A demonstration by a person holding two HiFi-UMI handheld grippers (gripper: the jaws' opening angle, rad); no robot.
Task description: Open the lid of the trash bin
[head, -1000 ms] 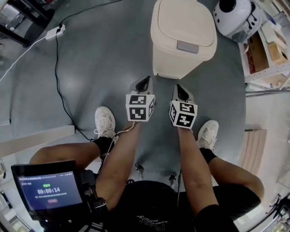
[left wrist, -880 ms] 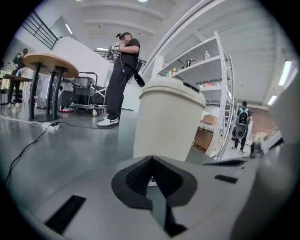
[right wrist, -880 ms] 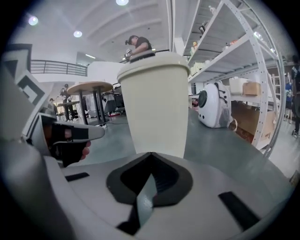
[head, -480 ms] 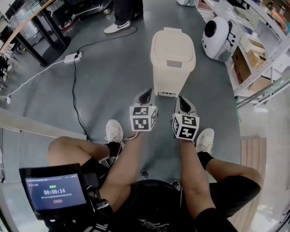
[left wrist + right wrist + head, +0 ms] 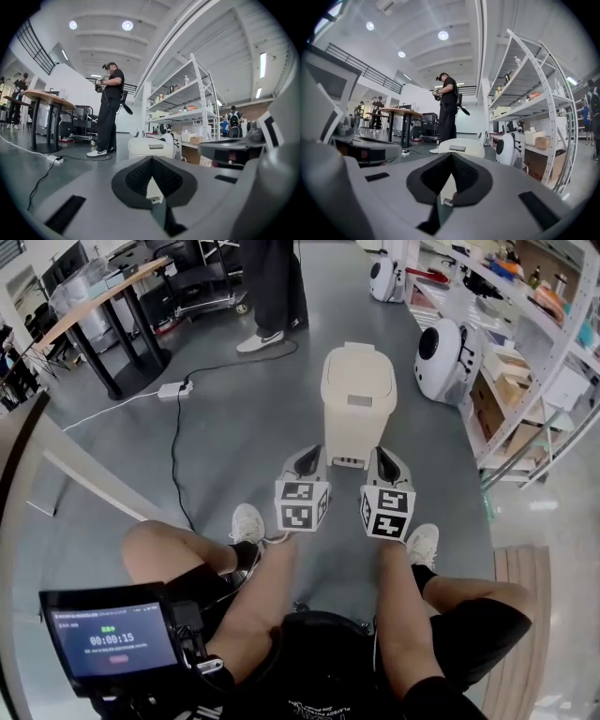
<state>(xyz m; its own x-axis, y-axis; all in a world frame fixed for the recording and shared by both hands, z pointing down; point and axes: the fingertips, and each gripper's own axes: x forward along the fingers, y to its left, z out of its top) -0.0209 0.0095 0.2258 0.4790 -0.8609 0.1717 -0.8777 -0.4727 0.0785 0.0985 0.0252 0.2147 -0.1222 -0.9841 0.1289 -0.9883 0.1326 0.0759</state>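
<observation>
The cream plastic trash bin (image 5: 357, 423) stands upright on the grey floor (image 5: 234, 418), far of the person's white shoes (image 5: 247, 521) and in the middle of the scene; its long axis is vertical, and it narrows a little toward the base; its lid (image 5: 359, 376) is down and shut, with the grey press panel (image 5: 359, 400) at the near edge, so the front faces the person and the back faces far.

The left claw (image 5: 307, 458) and the right claw (image 5: 385, 461) are held side by side near of the bin, both pointing far at it and apart from it; the left aims at the bin's left side, the right at its right side. In the left gripper view the 2 jaws meet at their tips with nothing between them, and the bin shows through the gap below the tips; the right gripper view shows the same, tips together and nothing held.

To the right of the bin stands a white rounded machine with a black face (image 5: 441, 345), beside white metal shelves (image 5: 525, 352); a black cable (image 5: 174, 451) runs over the floor on the left to a white power strip (image 5: 174, 389); a person in dark trousers (image 5: 272, 282) stands far of the bin; a small screen showing a timer (image 5: 111, 638) sits at the near left.
</observation>
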